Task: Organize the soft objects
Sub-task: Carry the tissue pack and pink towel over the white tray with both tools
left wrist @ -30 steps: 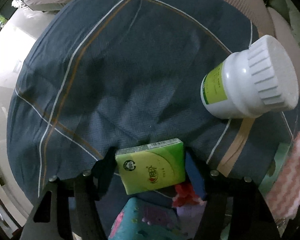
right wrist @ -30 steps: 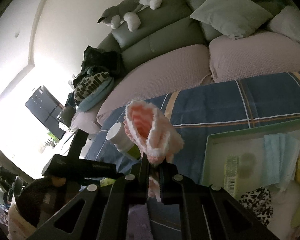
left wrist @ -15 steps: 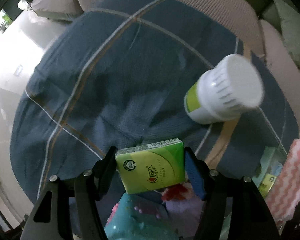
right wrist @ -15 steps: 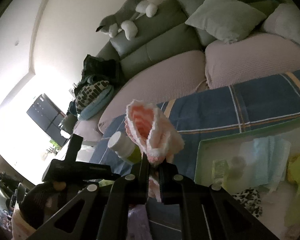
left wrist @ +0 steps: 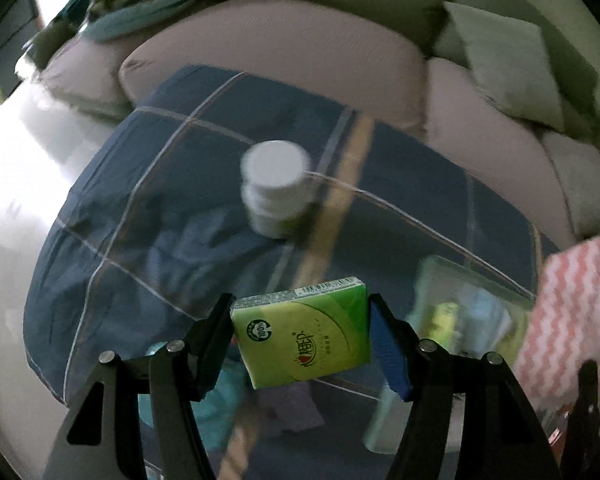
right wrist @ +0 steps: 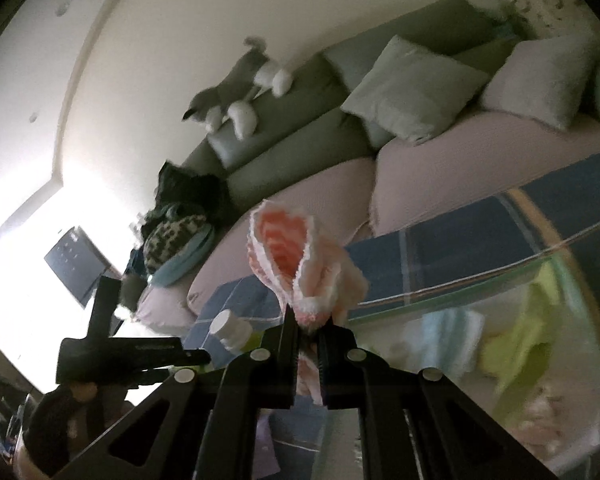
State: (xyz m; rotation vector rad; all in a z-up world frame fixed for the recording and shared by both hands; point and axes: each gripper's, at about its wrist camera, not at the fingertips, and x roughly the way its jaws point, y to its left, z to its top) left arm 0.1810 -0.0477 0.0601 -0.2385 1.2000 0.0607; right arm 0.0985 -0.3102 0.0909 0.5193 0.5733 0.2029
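Note:
My left gripper (left wrist: 302, 312) is shut on a green tissue pack (left wrist: 304, 340) and holds it in the air above the blue plaid cloth (left wrist: 172, 184). My right gripper (right wrist: 307, 322) is shut on a pink and white wavy-striped cloth (right wrist: 296, 256), which stands up from the jaws. That cloth also shows at the right edge of the left wrist view (left wrist: 568, 312). A pale green-rimmed box (right wrist: 480, 280) holding soft items lies to the right, and it appears blurred in the left wrist view (left wrist: 460, 312).
A white jar with a green label (left wrist: 276, 188) stands on the plaid cloth, also seen in the right wrist view (right wrist: 232, 330). A sofa (right wrist: 480, 160) with cushions and a plush dog (right wrist: 236, 100) lies behind. Teal and purple items (left wrist: 228, 388) lie below the left gripper.
The left gripper has lifted and tilted up with the tissue pack, so the jar now looks farther away and the sofa shows. The right gripper has swung with the pink cloth; the box looks nearer.

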